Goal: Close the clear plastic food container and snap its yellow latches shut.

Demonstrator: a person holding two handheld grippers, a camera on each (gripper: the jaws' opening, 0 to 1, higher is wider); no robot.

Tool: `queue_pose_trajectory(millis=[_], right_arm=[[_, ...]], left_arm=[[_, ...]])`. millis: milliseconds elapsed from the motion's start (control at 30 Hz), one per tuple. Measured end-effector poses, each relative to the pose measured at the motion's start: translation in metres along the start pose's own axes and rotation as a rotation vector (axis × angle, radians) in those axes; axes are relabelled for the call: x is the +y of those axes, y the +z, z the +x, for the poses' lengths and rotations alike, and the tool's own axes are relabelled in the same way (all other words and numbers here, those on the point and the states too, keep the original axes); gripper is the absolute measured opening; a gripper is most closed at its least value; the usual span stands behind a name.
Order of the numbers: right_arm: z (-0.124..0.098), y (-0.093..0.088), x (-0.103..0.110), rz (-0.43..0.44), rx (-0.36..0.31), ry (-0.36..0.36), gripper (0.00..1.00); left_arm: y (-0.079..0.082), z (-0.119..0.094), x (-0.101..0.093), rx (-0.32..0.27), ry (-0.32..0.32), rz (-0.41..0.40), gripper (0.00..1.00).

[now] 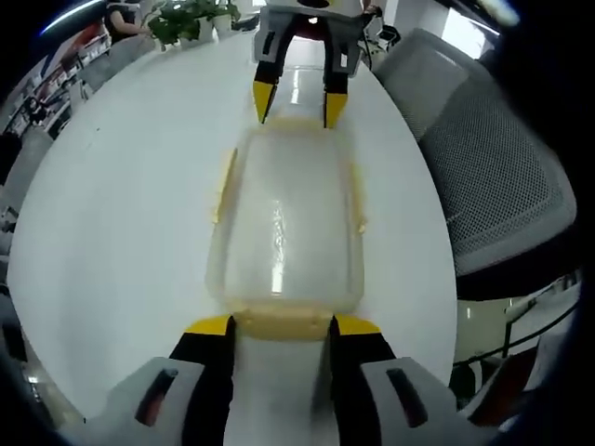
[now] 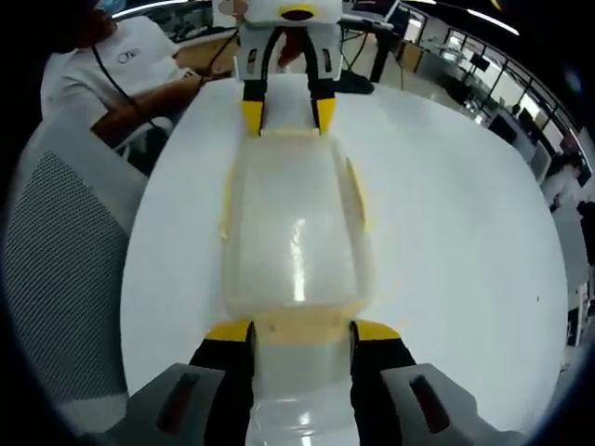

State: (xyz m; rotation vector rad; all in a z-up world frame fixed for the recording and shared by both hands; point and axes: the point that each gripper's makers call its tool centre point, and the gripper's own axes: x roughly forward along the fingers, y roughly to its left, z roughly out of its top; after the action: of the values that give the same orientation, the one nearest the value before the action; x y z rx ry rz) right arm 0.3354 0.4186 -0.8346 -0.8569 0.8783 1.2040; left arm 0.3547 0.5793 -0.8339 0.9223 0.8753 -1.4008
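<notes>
left gripper view: the clear container [image 1: 284,223] lies lengthwise in the middle of the white round surface [image 1: 112,232], its lid already down on the body. the left tool [image 1: 282,327] straddles the container's near end, its jaws parted to either side of the yellow end latch [image 1: 282,322] and closed on nothing. past the container's far end the right tool [image 1: 296,104] faces back, its yellow tips spread just beyond that end. the long side latches [image 1: 223,184] appear to flare outward from the container, so they look unsnapped. a mesh chair [image 1: 493,186] stands beside the surface, a potted plant [image 1: 191,20] beyond the container's far end.

right gripper view: the same container [image 2: 296,228] runs away from the right tool [image 2: 302,333], whose jaws stand apart around the near yellow latch [image 2: 302,327], gripping nothing. the left tool [image 2: 286,113] sits at the container's far end, jaws apart too. a person in white [image 2: 112,70] sits beyond that end.

to do this step well, i judge each tool should press its end latch toward the container wall, both together, so the box can't slide. keep the push level with the lid, then fold the side latches.
</notes>
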Motion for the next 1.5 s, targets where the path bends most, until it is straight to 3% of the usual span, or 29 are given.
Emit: queue_pose_trajectory(millis=[333, 1133, 1500], right_arm=[[-0.001, -0.001, 0.000, -0.039, 0.029, 0.007, 0.38], [-0.012, 0.003, 0.008, -0.002, -0.016, 0.046, 0.37], [-0.016, 0.008, 0.012, -0.010, -0.029, 0.048, 0.37]], left_arm=[[0.000, 0.000, -0.002, 0.000, 0.001, 0.008, 0.38], [0.003, -0.009, -0.014, -0.020, -0.022, -0.033, 0.36], [0.002, -0.017, -0.017, -0.012, -0.006, -0.009, 0.36]])
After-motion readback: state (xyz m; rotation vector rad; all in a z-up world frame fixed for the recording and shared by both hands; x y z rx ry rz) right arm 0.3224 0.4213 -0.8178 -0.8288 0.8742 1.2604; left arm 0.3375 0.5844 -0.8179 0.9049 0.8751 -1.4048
